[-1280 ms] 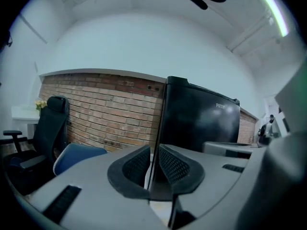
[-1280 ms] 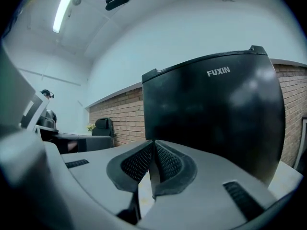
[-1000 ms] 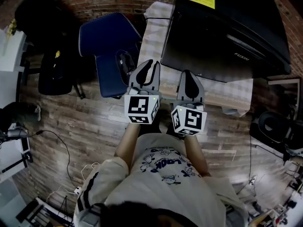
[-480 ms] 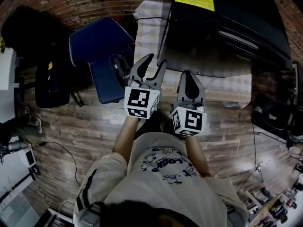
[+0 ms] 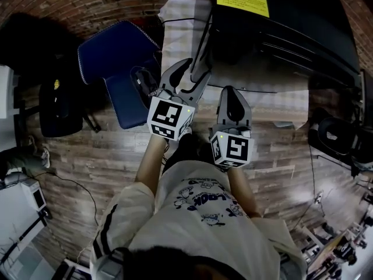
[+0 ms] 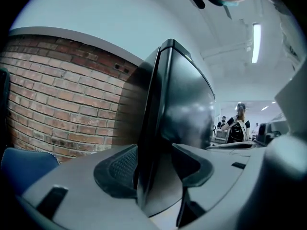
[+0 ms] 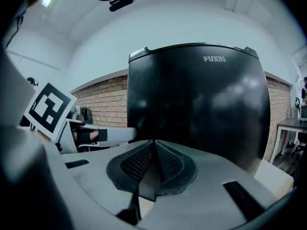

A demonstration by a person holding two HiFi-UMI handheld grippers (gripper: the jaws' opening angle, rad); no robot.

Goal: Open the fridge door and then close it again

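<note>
We're holding the left gripper (image 5: 192,73) with its jaws wide. They've just been opening and are clamping nothing. The fridge door's edge (image 6: 149,128) is standing upright between the pads, running top to bottom dead ahead. The right gripper (image 7: 152,159) is sitting pinched shut and empty, aiming at the fridge (image 7: 196,109) front beyond. Left is nearer the edge, so we're expecting it to work the door.

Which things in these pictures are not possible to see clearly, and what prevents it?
Inside of the black glossy fridge: every view, behind its door.
Print on the yellow label: head view, too small.
Door edge: left gripper view; the left tool's jaws have just been opening with it between them, but darkness hides whether the door is ajar.
Fridge's foot: right gripper view, mostly behind the shut right tool.
</note>
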